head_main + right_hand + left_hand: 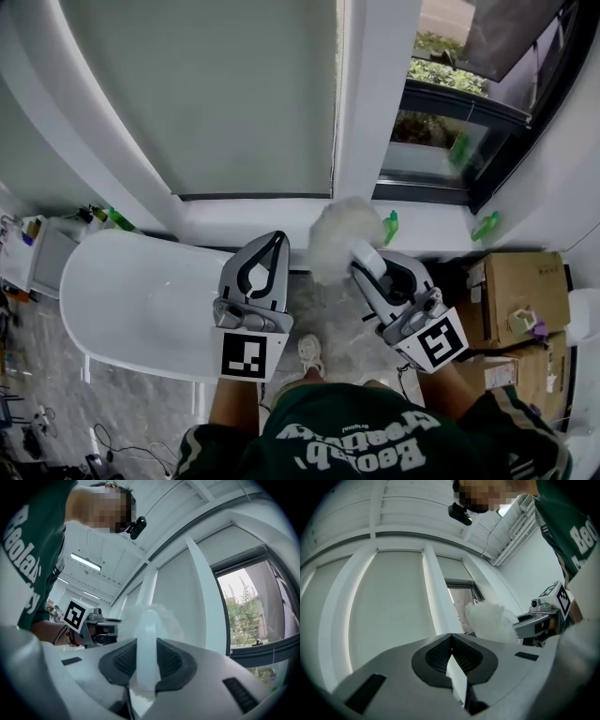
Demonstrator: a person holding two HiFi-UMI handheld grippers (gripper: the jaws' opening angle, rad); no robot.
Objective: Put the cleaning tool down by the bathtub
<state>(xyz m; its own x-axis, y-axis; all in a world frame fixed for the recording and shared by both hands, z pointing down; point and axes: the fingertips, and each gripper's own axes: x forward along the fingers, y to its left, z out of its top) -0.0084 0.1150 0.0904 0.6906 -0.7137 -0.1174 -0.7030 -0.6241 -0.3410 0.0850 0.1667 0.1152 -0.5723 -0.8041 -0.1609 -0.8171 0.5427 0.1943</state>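
Note:
The cleaning tool is a white fluffy puff (333,234) on a pale, see-through handle (147,644). My right gripper (361,251) is shut on that handle, and the puff sticks out past its jaws towards the window sill. In the left gripper view the puff (490,620) shows at right with the right gripper (534,623) behind it. My left gripper (278,236) is beside it on the left, shut with nothing between its pads (440,653); its tips meet. The white oval bathtub (112,291) lies below and left of the left gripper.
A white window sill (244,220) runs behind the tub, with green bottles (391,225) on it at right. Cardboard boxes (520,295) are stacked at right. Small bottles and a container (42,244) stand left of the tub. The person's shoe (309,352) rests on the marble floor.

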